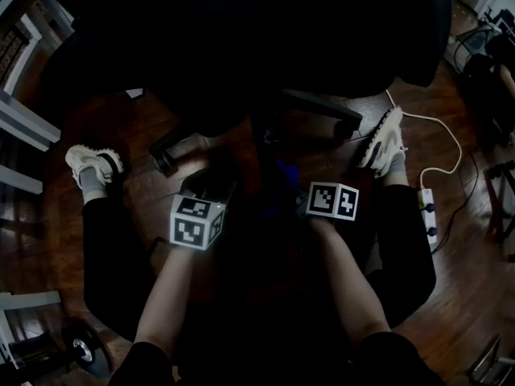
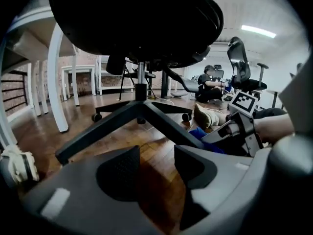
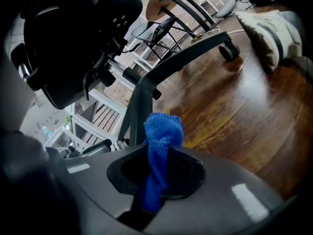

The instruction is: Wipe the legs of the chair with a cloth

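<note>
A black office chair stands over me; its star base (image 2: pixel 142 111) spreads dark legs on the wooden floor. In the right gripper view one leg (image 3: pixel 186 58) runs out to a castor (image 3: pixel 228 50). My right gripper (image 3: pixel 159 173) is shut on a blue cloth (image 3: pixel 161 141), which sticks up from between the jaws close to the base's hub. The left gripper view shows that cloth (image 2: pixel 200 135) beside a near leg. My left gripper (image 2: pixel 156 155) is open, with only bare floor between its jaws. From the head view both grippers, left (image 1: pixel 205 185) and right (image 1: pixel 283 193), sit low under the dark seat.
My own shoes (image 1: pixel 95 163) (image 1: pixel 385 139) rest on either side of the base. A white power strip (image 1: pixel 426 207) with its cable lies at the right, a dumbbell (image 1: pixel 84 352) at the lower left. White desk legs (image 2: pixel 56 82) stand left; another chair (image 2: pixel 244 67) stands behind.
</note>
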A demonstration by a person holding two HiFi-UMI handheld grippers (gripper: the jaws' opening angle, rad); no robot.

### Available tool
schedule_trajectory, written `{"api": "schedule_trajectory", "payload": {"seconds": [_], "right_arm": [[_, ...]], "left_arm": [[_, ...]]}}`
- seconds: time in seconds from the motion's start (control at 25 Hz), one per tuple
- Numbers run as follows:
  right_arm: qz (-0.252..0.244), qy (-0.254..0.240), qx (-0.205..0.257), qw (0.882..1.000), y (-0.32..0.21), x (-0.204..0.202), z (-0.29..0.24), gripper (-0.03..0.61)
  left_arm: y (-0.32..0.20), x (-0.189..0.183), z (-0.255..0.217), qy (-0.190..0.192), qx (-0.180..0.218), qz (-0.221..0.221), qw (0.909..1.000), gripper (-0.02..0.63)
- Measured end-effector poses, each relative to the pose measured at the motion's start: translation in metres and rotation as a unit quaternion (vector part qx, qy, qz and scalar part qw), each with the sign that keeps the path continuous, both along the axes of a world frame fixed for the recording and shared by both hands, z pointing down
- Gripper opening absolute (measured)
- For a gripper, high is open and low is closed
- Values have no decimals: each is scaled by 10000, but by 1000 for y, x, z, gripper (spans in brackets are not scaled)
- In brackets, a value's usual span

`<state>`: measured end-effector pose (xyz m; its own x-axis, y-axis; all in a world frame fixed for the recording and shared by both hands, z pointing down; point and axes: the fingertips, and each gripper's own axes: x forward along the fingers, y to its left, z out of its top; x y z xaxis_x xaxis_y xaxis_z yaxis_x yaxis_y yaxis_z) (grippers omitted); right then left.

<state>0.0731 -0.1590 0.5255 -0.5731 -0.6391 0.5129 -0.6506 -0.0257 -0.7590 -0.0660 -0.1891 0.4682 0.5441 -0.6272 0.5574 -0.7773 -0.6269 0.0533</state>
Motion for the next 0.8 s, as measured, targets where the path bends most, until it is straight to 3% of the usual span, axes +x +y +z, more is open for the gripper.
{"api": "schedule_trajectory", "payload": {"seconds": [0.12, 0.48, 0.64, 0.72, 0.8], "right_arm": [[-156, -77, 75, 9998, 6, -33, -1, 77], [-719, -18, 368, 9967, 11, -134, -3, 83], [-1257, -468, 605, 9891, 15, -179, -11, 84], [-1279, -691, 757, 9865, 18, -181, -19, 84], [-867, -589, 881, 9906, 15, -160, -22, 83]], "left_arm": [[16, -1, 0, -89, -42, 38, 9999, 233], [41, -43, -17, -27, -3, -506, 9987, 235], [45, -62, -23, -56, 48, -740, 9972, 235], [48, -69, -26, -34, 84, -844, 9964, 235], [50, -75, -26, -62, 107, -893, 9959, 235]]}}
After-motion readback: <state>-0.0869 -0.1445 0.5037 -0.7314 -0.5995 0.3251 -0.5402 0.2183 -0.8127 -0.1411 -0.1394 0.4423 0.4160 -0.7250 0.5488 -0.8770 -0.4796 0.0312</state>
